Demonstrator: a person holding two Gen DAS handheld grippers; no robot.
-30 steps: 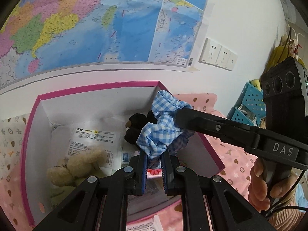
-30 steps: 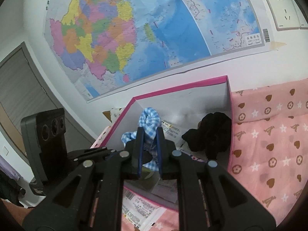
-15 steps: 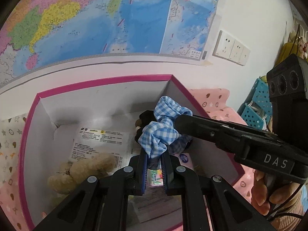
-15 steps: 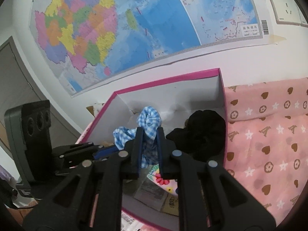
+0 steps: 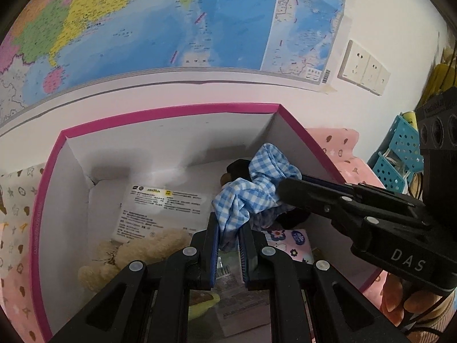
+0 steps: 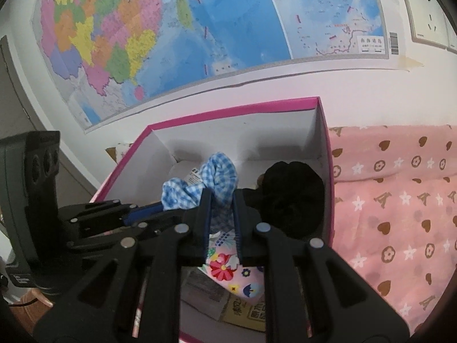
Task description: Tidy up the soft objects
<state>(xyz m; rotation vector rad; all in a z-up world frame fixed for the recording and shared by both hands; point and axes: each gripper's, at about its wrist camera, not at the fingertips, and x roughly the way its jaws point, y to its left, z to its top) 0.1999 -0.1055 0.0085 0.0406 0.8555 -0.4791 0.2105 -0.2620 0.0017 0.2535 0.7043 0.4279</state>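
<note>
With both your left gripper [image 5: 228, 245] and right gripper [image 6: 221, 220] clenched on the blue checked scrunchie [image 5: 251, 188] above the box [image 5: 171, 111], letting go unevenly could snag it.

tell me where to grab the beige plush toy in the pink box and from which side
Pinch the plush toy across its raised fuzzy body from above. It lies low in the box's near left corner, so the walls block a sideways approach. Both grippers are busy with the checked cloth.
</note>
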